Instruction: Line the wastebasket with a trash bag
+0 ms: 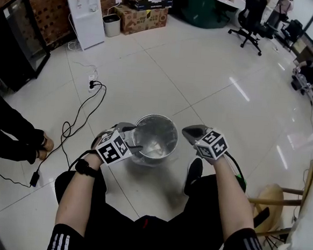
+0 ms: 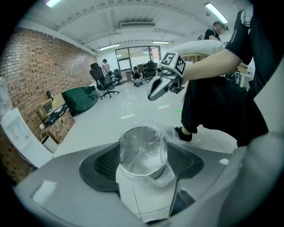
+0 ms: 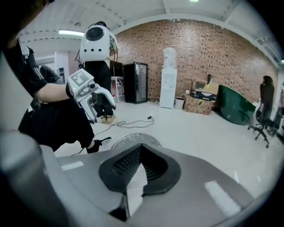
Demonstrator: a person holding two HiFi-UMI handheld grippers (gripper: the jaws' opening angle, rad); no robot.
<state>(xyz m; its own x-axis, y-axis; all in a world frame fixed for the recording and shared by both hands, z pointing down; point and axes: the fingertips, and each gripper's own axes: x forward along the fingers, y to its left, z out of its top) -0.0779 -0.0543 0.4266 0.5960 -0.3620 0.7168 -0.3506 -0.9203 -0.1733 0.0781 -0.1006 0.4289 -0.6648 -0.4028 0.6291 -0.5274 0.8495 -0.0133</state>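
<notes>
A shiny metal wastebasket (image 1: 155,138) stands on the white tile floor in front of my feet. A clear plastic trash bag (image 2: 171,133) lines it and folds out over its rim. My left gripper (image 1: 134,138) hangs above the basket's left rim, jaws open and empty. In the left gripper view the basket (image 2: 142,153) shows between the spread pads of the left gripper (image 2: 143,157), well below them. My right gripper (image 1: 191,133) hovers just right of the basket, jaws shut with nothing in them. In the right gripper view the basket's rim (image 3: 128,138) peeks out behind the right gripper (image 3: 141,153).
A power strip with a black cable (image 1: 93,84) lies on the floor to the left. Another person's legs (image 1: 10,132) stand at the left edge. A water dispenser (image 1: 84,11), a small bin (image 1: 111,25) and cardboard boxes (image 1: 143,18) line the far wall. A wooden chair (image 1: 279,212) is at my right.
</notes>
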